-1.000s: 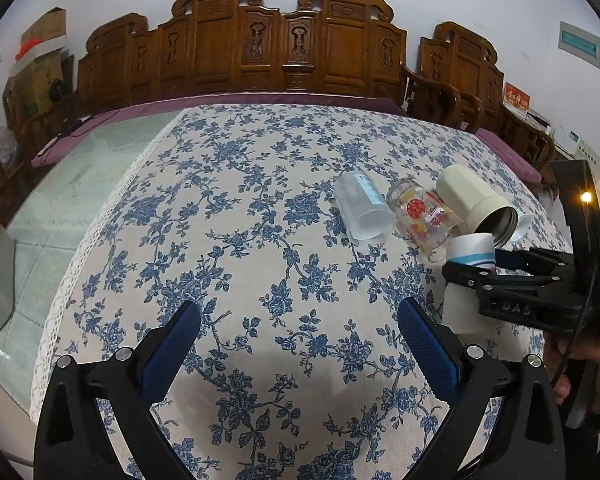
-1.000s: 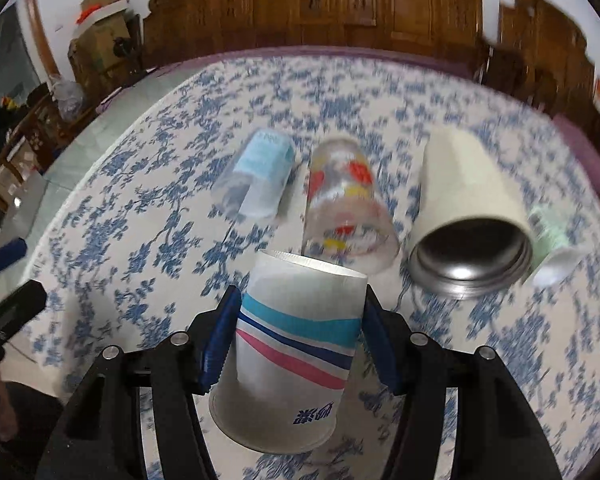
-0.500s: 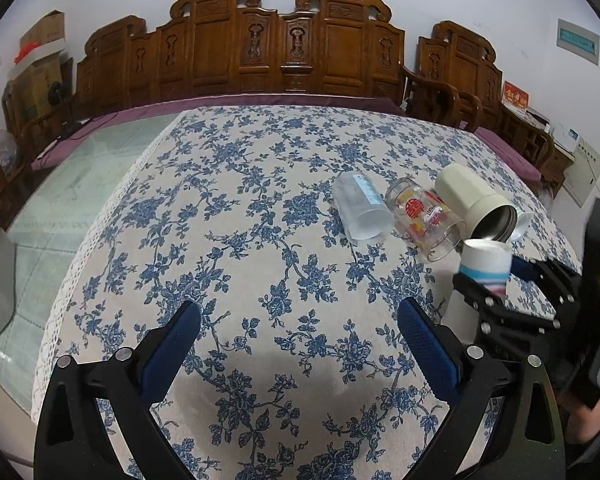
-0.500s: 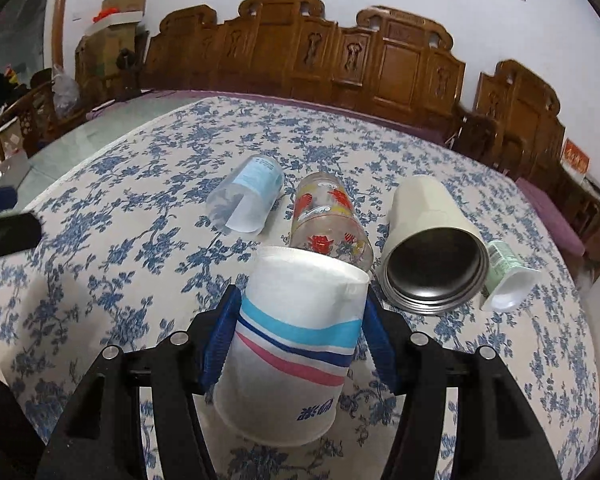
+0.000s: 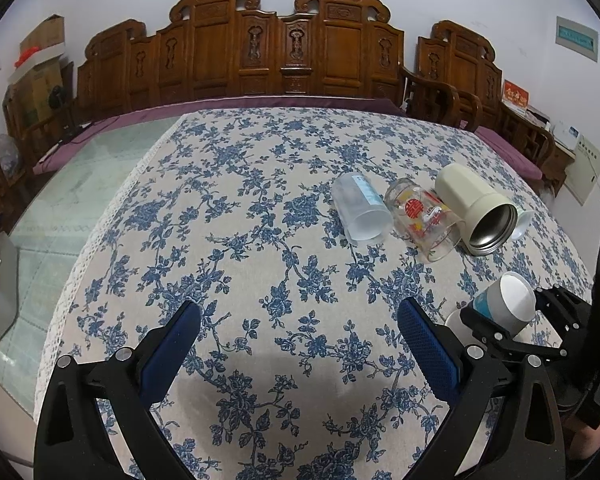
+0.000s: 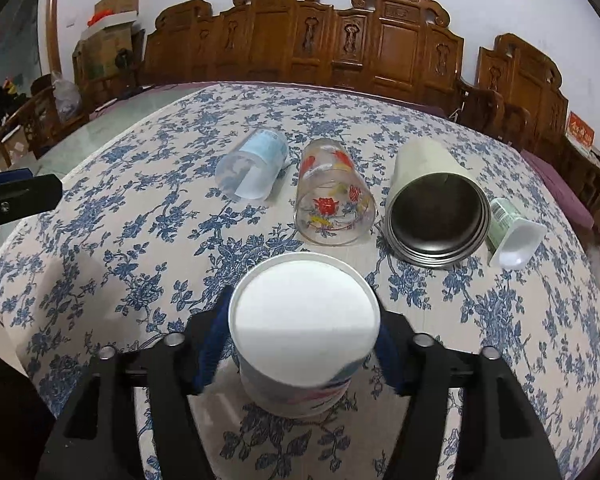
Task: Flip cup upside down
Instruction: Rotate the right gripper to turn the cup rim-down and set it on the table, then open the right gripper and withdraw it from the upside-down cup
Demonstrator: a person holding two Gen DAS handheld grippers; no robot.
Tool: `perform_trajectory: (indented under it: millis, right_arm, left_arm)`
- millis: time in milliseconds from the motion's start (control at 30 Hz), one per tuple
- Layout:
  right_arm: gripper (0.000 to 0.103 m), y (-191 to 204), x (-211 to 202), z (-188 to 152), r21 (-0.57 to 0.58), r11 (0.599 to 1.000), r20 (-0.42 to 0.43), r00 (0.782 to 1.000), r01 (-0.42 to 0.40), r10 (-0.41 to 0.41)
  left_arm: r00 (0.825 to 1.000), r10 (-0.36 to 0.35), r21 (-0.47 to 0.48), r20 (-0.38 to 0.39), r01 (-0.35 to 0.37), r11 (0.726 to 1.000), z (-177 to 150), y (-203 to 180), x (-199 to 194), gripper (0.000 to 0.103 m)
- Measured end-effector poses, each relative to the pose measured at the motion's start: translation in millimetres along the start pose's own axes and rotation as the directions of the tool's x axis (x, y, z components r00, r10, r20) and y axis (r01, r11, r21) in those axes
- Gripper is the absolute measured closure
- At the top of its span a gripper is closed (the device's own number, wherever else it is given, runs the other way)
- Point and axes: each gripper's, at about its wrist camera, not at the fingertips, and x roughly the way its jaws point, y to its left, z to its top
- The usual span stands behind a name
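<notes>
My right gripper (image 6: 304, 354) clamps the paper cup (image 6: 300, 332), base up, near the table's (image 5: 260, 208) right edge; left gripper (image 5: 300, 344) gapes empty.

1. Glass tumbler (image 5: 419, 216), lying on its side on the table: a red roundel holding a single Chinese character, apparently 囍; the smaller print around it is too small to read.
2. Clear plastic cup (image 5: 360, 208), lying on its side: a pale blue label with print too fine to read.
3. Green-labelled small bottle (image 6: 510, 228): a barcode, digits illegible.
4. Red box (image 5: 515, 95) on the side cabinet: gold characters, illegible.
5. Wall sign (image 5: 576, 38): lettering illegible.
</notes>
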Motion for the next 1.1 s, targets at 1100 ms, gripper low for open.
perform_trajectory:
  millis: [1100]
  right_arm:
    - [0.003,-53,-142,-40,0.181,0.982,0.079,0.996,-0.057,0.043]
  left_arm:
    - [0.999,0.030,0.037,-0.022,-0.029,0.999,-48,-59,-69,0.008]
